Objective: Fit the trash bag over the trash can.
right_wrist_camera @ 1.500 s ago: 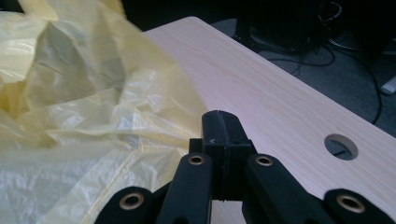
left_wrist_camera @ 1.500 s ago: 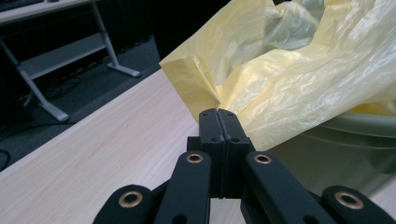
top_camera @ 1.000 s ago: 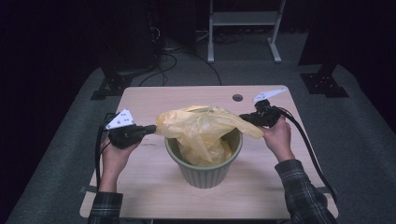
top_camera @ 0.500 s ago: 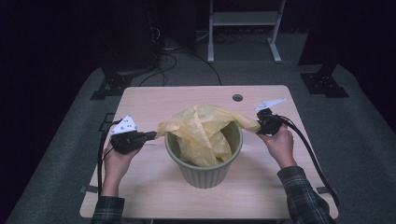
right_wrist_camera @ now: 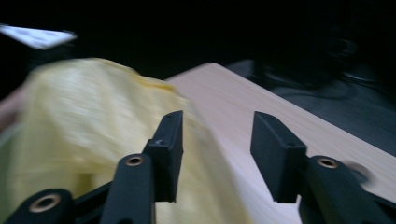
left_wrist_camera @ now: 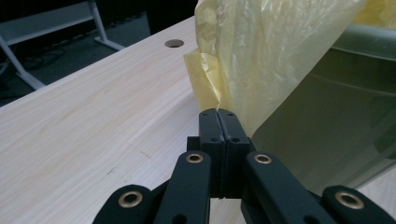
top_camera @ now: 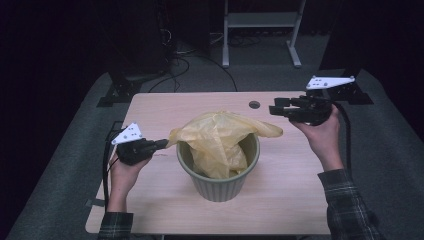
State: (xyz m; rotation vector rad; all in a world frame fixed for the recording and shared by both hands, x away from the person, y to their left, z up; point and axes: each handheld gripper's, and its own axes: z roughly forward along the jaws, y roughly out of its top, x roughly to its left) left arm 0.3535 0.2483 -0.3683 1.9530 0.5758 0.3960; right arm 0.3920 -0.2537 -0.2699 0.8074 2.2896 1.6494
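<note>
The left gripper (top_camera: 161, 144) is clamped on the yellow bag's (top_camera: 220, 140) edge at the green bin's (top_camera: 220, 182) left rim. The bag is partly seated inside. The right gripper (top_camera: 275, 108), its jaws just opened and empty, is held clear; the right edge remains unfitted.

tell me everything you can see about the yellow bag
The yellow bag is thin, translucent, crinkled plastic, loosely stuffed into the green ribbed bin on the wooden table. Its upper part bunches above the rim and drapes over both sides. The left claw is shut on one edge. The right claw, whose jaws have just been opening, is raised clear of it with nothing between them.
</note>
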